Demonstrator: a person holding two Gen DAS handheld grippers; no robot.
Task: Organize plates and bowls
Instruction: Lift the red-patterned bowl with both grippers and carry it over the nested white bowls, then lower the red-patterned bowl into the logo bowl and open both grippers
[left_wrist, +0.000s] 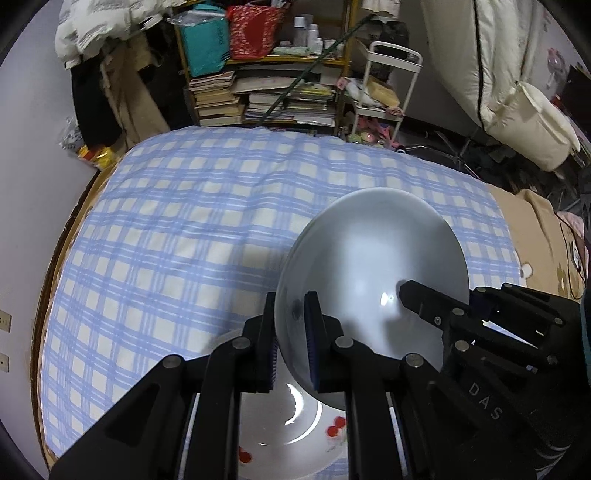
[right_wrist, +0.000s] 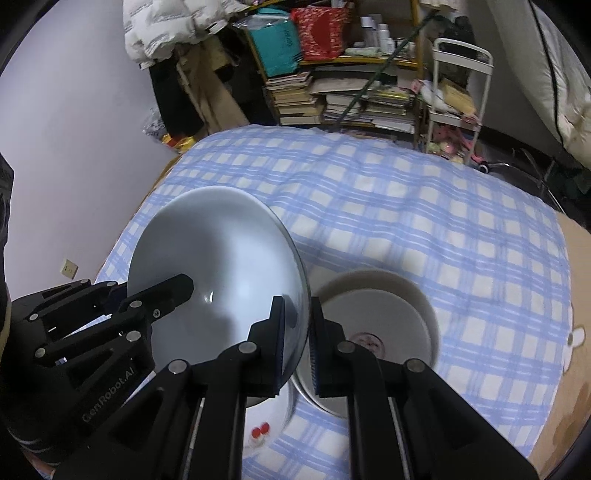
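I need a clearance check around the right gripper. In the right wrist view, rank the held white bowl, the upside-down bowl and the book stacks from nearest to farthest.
From the right gripper:
1. White bowl, clamped at its rim, left.
2. Upside-down bowl, on the checked cloth just beyond, right.
3. Book stacks, past the bed's far edge.

Brightness: was moderate indoors, cool and slightly bluish, dimmer toward the cluttered shelf (left_wrist: 280, 74) at 12 o'clock.
Source: seemed overhead, out of frame.
Glare: showed as a small white glint inside the pale bowl (left_wrist: 373, 273) and a curved streak on the cherry-printed plate (left_wrist: 291, 424) at 6 o'clock.
Shadows: fell soft and grey on the checked cloth (left_wrist: 184, 240) beside the bowl.
Distortion: bent strongly at the edges, with black corners.
Blur: smeared the plate's rim in the right wrist view; the near fingers (right_wrist: 277, 343) looked soft.
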